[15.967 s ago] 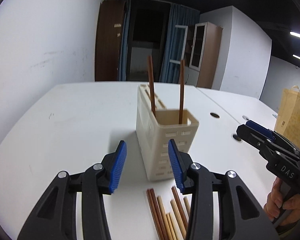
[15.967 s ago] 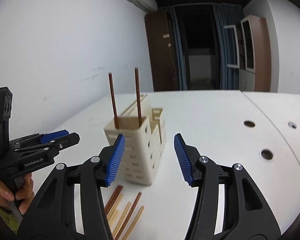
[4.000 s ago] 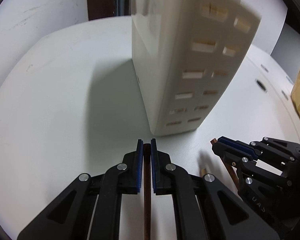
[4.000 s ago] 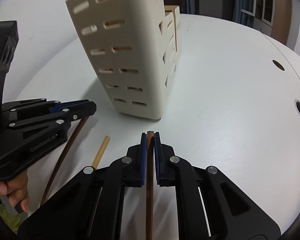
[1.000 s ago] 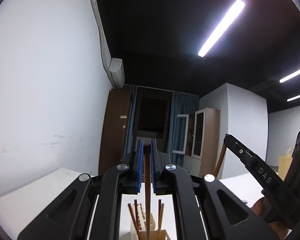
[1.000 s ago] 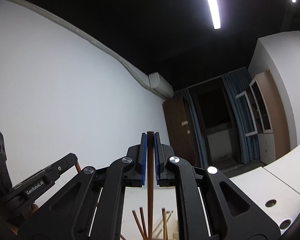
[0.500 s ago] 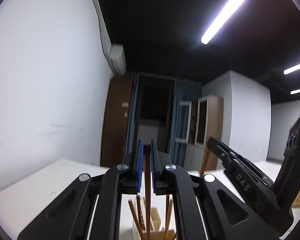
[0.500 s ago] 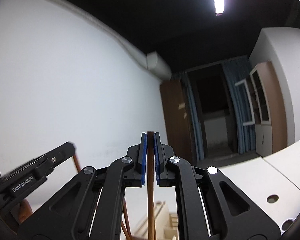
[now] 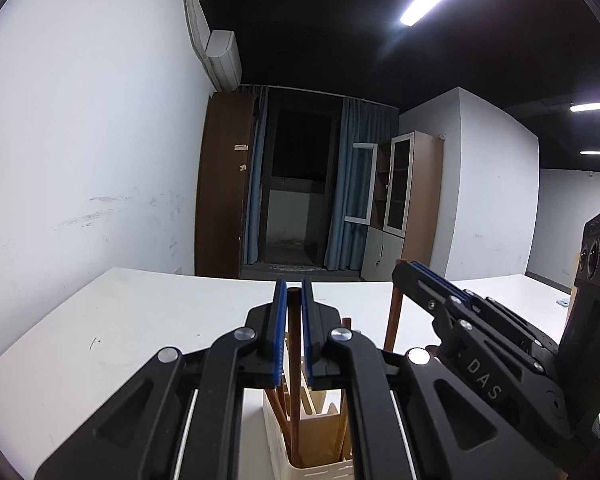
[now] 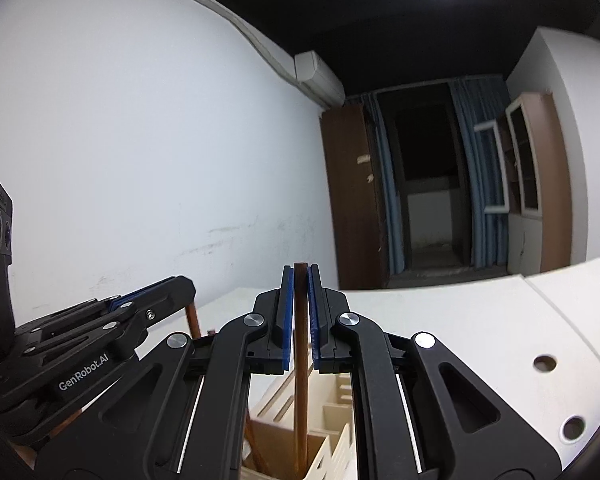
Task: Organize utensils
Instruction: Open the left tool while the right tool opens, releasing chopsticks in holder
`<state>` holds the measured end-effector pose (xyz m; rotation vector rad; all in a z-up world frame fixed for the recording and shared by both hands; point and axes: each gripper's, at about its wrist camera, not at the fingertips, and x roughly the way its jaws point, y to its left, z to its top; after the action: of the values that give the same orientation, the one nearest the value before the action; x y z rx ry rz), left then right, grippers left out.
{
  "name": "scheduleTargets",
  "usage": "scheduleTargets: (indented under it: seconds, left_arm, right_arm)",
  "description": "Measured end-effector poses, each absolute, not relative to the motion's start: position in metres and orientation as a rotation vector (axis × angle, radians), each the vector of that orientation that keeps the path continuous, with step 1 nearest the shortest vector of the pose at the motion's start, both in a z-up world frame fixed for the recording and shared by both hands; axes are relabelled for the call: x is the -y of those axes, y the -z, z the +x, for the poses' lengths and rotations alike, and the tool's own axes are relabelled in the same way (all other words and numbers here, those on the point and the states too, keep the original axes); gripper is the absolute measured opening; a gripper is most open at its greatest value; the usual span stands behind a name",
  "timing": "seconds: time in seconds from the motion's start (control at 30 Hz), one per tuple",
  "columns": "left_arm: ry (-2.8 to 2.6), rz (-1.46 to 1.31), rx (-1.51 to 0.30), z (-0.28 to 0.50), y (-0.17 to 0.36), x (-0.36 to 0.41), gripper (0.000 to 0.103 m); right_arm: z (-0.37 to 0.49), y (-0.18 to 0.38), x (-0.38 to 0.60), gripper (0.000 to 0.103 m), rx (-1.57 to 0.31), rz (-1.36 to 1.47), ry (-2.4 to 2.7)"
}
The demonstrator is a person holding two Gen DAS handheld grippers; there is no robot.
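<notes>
My left gripper (image 9: pixel 294 300) is shut on a dark brown chopstick (image 9: pixel 295 380) that hangs upright, its lower end down inside the cream utensil holder (image 9: pixel 320 468) below. My right gripper (image 10: pixel 300 280) is shut on another brown chopstick (image 10: pixel 300 400), also upright, reaching into the same holder (image 10: pixel 328 432). Several more chopsticks (image 9: pixel 278 408) lean in the holder. The right gripper (image 9: pixel 420 276) shows at the right of the left wrist view with its stick (image 9: pixel 392 320). In the right wrist view the left gripper (image 10: pixel 152 300) sits at the left.
The holder stands on a white table (image 9: pixel 140 320) with cable holes (image 10: pixel 544 364) at the right. A white wall (image 9: pixel 80 160) runs along the left. Behind the table are a brown cabinet (image 9: pixel 220 184), blue curtains (image 9: pixel 356 184) and a glass-door cupboard (image 9: pixel 404 200).
Both grippers have come down and tipped toward level with their chopsticks. The table and the holder have risen into view, and the sticks' lower ends now reach into the holder.
</notes>
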<state>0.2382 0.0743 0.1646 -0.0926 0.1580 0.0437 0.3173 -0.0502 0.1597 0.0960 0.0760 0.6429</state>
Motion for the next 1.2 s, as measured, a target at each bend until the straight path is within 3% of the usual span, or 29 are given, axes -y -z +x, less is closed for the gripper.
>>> scheduleTargets:
  seconds: [0.3, 0.4, 0.73, 1.13, 1.2]
  left_arm:
    - [0.008, -0.093, -0.202, 0.253, -0.164, -0.084, 0.008]
    - [0.008, -0.100, -0.187, 0.250, -0.165, -0.085, 0.029]
    - [-0.026, -0.095, -0.210, 0.244, -0.162, -0.090, 0.029]
    - [-0.028, -0.078, -0.263, 0.215, -0.163, -0.088, 0.029]
    - [-0.031, -0.075, -0.266, 0.210, -0.163, -0.088, 0.034]
  right_arm:
    - [0.305, -0.152, 0.049, 0.007, -0.117, 0.075, -0.626]
    - [0.305, -0.152, 0.053, 0.010, -0.138, 0.082, -0.639]
    - [0.299, -0.150, 0.065, 0.011, -0.160, 0.071, -0.614]
    - [0.271, -0.140, 0.067, 0.026, -0.215, 0.008, -0.600]
    - [0.265, -0.138, 0.066, 0.028, -0.225, 0.000, -0.603]
